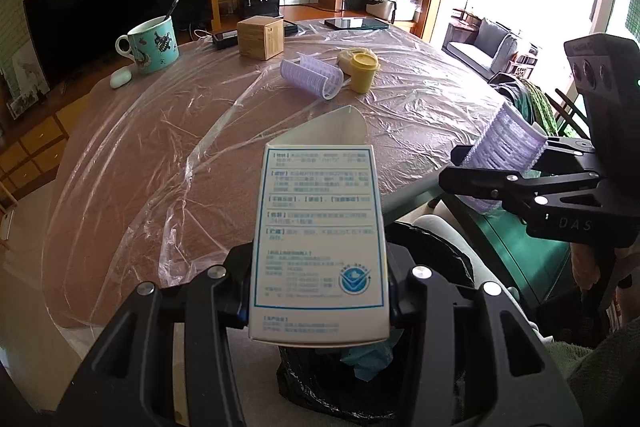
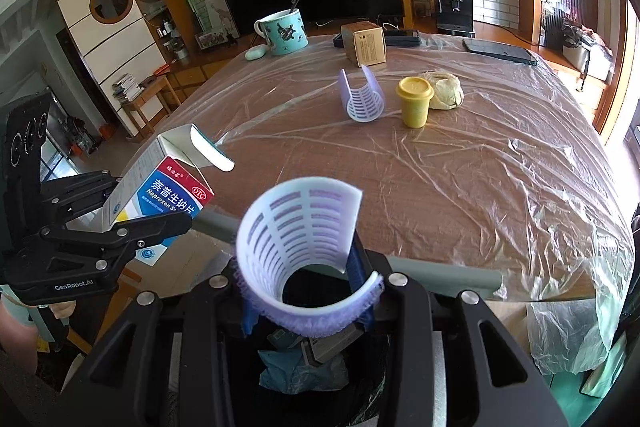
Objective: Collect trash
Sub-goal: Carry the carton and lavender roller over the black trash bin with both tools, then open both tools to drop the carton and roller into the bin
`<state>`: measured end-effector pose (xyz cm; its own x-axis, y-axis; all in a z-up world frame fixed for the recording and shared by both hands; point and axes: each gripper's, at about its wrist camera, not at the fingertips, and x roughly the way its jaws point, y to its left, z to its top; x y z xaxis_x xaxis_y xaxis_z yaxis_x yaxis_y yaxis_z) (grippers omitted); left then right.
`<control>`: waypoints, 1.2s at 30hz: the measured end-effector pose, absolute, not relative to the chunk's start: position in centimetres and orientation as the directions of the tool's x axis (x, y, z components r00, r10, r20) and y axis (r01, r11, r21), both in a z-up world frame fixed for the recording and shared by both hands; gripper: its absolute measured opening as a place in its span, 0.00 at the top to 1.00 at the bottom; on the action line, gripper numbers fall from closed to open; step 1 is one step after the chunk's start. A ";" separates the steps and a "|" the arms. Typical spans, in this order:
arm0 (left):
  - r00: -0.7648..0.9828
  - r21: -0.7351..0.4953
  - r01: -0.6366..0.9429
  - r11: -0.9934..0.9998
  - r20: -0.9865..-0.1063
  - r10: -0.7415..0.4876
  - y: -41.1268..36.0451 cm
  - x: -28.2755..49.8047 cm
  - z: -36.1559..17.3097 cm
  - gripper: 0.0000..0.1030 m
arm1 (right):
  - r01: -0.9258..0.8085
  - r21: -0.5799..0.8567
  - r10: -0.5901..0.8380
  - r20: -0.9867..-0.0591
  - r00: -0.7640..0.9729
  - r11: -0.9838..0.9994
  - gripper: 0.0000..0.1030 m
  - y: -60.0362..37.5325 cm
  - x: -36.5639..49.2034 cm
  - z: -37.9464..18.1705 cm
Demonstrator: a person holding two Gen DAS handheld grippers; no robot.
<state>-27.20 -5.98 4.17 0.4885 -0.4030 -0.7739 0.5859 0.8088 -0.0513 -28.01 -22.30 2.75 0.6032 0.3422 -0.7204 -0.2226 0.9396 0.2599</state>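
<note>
My left gripper (image 1: 320, 303) is shut on an opened white-and-blue medicine box (image 1: 320, 227), held over a black-lined trash bin (image 1: 344, 379) at the table's near edge; the box shows in the right wrist view (image 2: 160, 195) too. My right gripper (image 2: 310, 291) is shut on a curled purple hair-roller sheet (image 2: 300, 227) above the same bin (image 2: 308, 367); it shows in the left wrist view (image 1: 506, 151). On the table lie another purple roller sheet (image 2: 362, 95), a yellow lidded cup (image 2: 414, 101) and a crumpled beige wad (image 2: 446, 91).
The table (image 2: 480, 187) is covered in clear plastic film. At its far side stand a teal mug (image 2: 284, 31) with a spoon, an earbud case (image 2: 256, 53), a cardboard box (image 2: 366, 43), a phone (image 2: 400, 37) and a tablet (image 2: 500, 51). Blue crumpled trash (image 2: 296, 371) lies in the bin.
</note>
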 end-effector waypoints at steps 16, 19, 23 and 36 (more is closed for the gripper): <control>0.440 -0.045 0.640 0.767 -0.797 -0.414 -6.3 -30.0 3.0 0.54 | -0.234 0.254 0.344 -0.751 0.564 0.939 0.64 -22.0 -30.4 1.4; 0.427 -0.046 0.645 0.763 -0.806 -0.409 -6.3 -30.2 2.5 0.54 | -0.241 0.249 0.344 -0.758 0.554 0.938 0.64 -21.8 -30.7 1.2; 0.416 -0.040 0.648 0.760 -0.817 -0.398 -6.5 -30.6 1.7 0.54 | -0.249 0.247 0.346 -0.768 0.539 0.937 0.64 -21.5 -30.9 0.6; 0.370 -0.035 0.651 0.758 -0.858 -0.357 -6.9 -30.8 -1.5 0.54 | -0.246 0.232 0.326 -0.813 0.483 0.941 0.64 -20.8 -31.1 -2.2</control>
<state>-30.78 -6.91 -1.49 0.3697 -0.3573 -0.8577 0.6508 0.7584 -0.0354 -31.14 -20.84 -2.19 0.4827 0.3264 -0.8127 -0.2461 0.9411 0.2317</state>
